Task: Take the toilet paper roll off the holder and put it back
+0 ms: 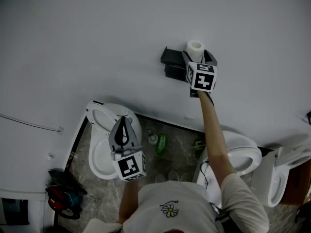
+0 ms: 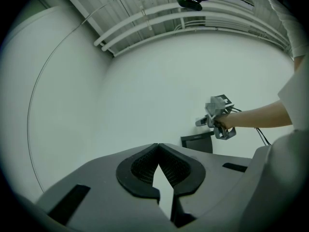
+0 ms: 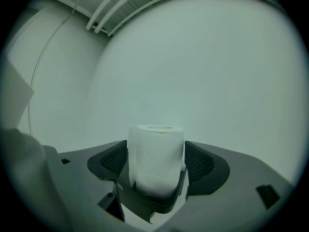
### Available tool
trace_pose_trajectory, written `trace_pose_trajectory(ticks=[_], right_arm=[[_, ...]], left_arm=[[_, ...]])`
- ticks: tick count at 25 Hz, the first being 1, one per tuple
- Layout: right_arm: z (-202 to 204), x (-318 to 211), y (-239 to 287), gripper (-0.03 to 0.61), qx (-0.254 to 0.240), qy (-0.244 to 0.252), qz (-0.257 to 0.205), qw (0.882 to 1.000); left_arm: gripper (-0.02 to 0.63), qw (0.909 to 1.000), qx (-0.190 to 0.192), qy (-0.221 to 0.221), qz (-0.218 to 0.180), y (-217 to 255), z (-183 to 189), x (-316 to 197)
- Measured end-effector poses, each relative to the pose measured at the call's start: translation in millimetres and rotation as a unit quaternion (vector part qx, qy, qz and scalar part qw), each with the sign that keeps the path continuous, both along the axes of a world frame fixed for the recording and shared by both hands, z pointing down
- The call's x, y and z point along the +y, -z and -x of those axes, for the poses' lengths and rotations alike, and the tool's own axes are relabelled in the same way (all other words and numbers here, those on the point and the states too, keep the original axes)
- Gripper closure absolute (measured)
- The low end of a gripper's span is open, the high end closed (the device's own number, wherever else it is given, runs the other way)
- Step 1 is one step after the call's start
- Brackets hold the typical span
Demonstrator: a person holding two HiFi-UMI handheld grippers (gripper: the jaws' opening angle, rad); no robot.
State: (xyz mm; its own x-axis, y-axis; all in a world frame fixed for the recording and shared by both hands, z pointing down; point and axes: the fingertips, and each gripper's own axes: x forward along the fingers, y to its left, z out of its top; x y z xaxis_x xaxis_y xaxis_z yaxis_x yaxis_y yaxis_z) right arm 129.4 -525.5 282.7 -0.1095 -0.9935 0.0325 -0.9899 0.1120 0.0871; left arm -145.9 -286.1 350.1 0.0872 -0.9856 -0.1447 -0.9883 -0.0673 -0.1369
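Toilet paper roll (image 3: 155,166) stands upright in the holder (image 3: 149,204), between our wide-open right tongs (image 3: 156,151), whose pads flank it without squeezing. We judge it best to close evenly on its middle, then lift straight up clear of the holder. Our right arm (image 1: 214,135) reaches out level to the holder, while the left tongs (image 2: 158,146), shut and empty, hang well away from it.

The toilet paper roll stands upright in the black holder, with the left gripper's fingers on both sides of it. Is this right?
No: the fingers of the right gripper are on both sides of the toilet paper roll, as the right gripper view shows. It does stand upright in the black holder.
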Motion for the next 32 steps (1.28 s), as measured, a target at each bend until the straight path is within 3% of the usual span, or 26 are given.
trace_pose_trajectory(ticks=[9,24,32], right_arm=[[-1,-10,-9,0.255,-0.012,0.002,0.013,1.000],[-7,-9,-6,0.278,-0.012,-0.016,0.014,1.000],[-6,4,28,0.279,-0.006,-0.007,-0.025,1.000]], left_arm=[[0.595,0.9998,0.020,0.000,0.002,-5,7,-2],[0.595,0.9998,0.020,0.000,-0.002,-1,8,-4],[0.595,0.9998,0.020,-0.001,-0.006,7,6,-1]])
